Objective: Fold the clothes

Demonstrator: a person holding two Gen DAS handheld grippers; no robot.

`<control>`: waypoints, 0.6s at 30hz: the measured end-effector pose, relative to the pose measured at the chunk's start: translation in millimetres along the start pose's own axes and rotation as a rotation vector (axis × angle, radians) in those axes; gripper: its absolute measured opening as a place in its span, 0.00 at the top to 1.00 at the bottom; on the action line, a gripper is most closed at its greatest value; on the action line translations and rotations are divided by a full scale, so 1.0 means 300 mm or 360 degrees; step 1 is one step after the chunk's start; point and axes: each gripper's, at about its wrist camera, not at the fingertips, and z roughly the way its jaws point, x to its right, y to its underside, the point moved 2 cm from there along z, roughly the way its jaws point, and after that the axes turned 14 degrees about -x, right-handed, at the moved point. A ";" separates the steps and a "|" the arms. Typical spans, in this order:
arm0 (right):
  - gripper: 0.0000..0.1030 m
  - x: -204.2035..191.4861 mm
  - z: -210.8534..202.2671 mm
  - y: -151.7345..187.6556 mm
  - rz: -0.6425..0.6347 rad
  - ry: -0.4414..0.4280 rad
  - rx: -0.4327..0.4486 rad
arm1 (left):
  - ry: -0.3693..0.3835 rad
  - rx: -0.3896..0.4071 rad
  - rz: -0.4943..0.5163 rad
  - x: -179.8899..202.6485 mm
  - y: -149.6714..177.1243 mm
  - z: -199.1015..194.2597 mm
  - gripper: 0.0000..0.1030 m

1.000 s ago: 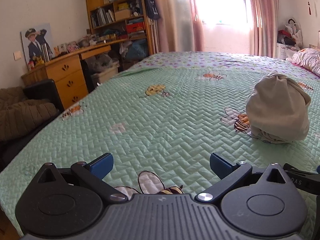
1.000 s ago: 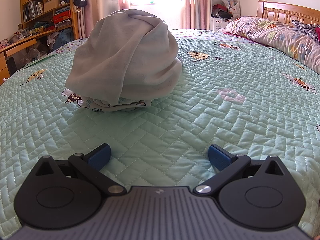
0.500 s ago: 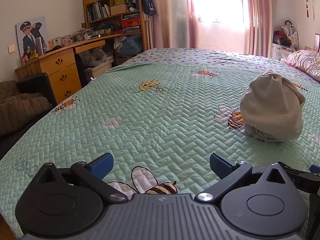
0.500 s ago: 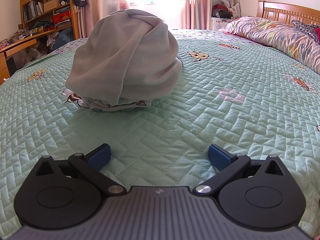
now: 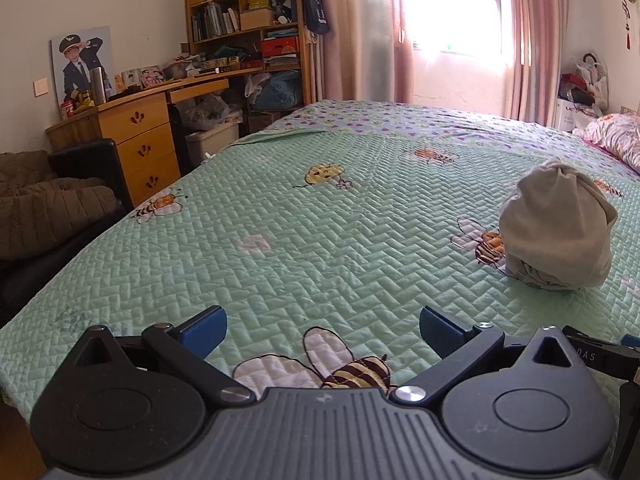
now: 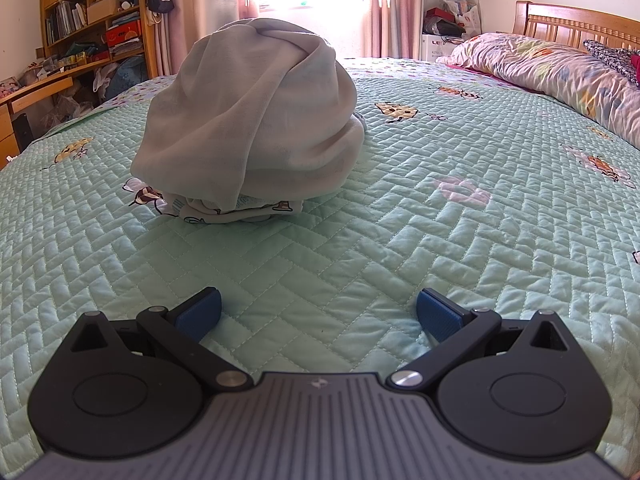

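A bundled-up pale grey garment [image 6: 250,120] sits in a rounded heap on the green quilted bedspread [image 6: 400,216], with a printed white layer showing under its lower edge. My right gripper [image 6: 318,312] is open just above the bedspread, a short way in front of the heap, with nothing between its blue pads. In the left wrist view the same garment [image 5: 556,224] lies off to the right. My left gripper [image 5: 322,330] is open over the bedspread [image 5: 300,220] near the bed's front edge, holding nothing. The right gripper's black edge [image 5: 592,356] shows at the lower right.
A wooden desk with drawers [image 5: 136,136] and a bookshelf [image 5: 248,20] stand left of the bed. A dark chair with brown padded clothing [image 5: 44,204] sits at the near left. A floral duvet [image 6: 552,68] and wooden headboard [image 6: 576,20] are at the right.
The left wrist view has tilted and shifted, so the room and garment sit lower and further from centre. The right gripper and the garment have not moved. Both stay open.
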 end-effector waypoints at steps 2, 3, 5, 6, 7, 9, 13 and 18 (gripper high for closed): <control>0.00 0.000 -0.001 0.003 0.0001 0.0001 0.0000 | 0.0007 0.0008 -0.0025 -0.021 -0.001 -0.011 0.01; 0.00 0.000 -0.005 0.005 0.0001 0.0001 0.0000 | 0.0016 0.0008 -0.0039 -0.030 0.000 -0.016 0.01; 0.00 0.002 -0.009 0.004 0.0001 0.0001 0.0000 | 0.0037 0.0008 -0.0063 -0.047 0.003 -0.026 0.01; 0.00 0.004 -0.010 0.004 0.0001 0.0001 0.0001 | 0.0043 0.0007 -0.0070 -0.054 0.007 -0.030 0.01; 0.00 0.005 -0.011 0.004 0.0001 0.0001 0.0001 | 0.0047 0.0005 -0.0078 -0.060 0.010 -0.035 0.01; 0.00 0.005 -0.011 0.004 0.0001 0.0001 0.0001 | 0.0064 -0.0004 -0.0100 -0.071 0.016 -0.045 0.01; 0.00 0.004 -0.011 0.004 0.0002 0.0002 0.0001 | 0.0093 -0.0009 -0.0112 -0.087 0.029 -0.081 0.01; 0.00 0.004 -0.011 0.003 0.0002 0.0002 0.0001 | 0.0152 0.0039 -0.0186 -0.146 0.041 -0.129 0.01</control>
